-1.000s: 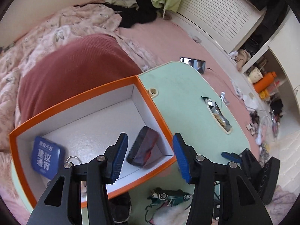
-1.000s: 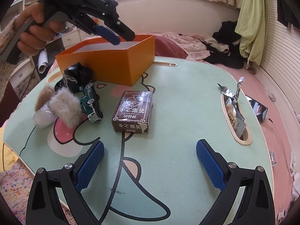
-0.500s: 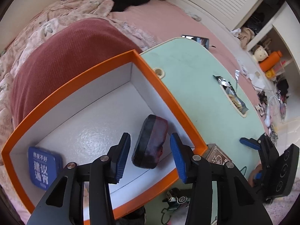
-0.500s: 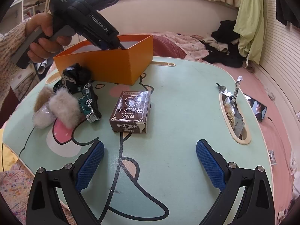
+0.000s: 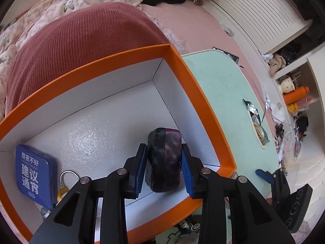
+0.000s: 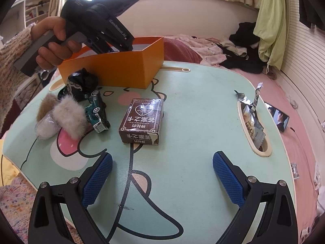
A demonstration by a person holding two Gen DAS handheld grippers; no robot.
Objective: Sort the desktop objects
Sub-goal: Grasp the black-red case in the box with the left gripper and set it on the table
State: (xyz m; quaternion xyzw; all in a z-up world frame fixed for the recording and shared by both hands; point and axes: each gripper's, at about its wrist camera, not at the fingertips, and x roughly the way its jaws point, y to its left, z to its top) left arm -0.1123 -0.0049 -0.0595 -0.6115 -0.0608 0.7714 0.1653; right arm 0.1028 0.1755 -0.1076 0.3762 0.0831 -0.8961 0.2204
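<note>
Closing on the dark pouch (image 5: 164,158) in the orange box (image 5: 201,93), the left tongs (image 5: 163,168) barely pinch its sides and risk it twisting loose, while the right tongs (image 6: 162,180) stand released.

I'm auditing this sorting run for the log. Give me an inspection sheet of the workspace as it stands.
Surface: mint cartoon-print table, mostly bare on the right.
Job's things: orange box holds a dark pouch, a blue tin and a padlock. Outside it: brown card box, green toy car, fur pieces, black cloth bundle.
Clutter: opened snack packet in the table's slot.
Grippers: left gripper has just been closing, pads against the pouch inside the box; right gripper open, holding nothing.
Cables: nothing seen on the table.
Surroundings: phone on pink bedding, clothes piled behind.
</note>
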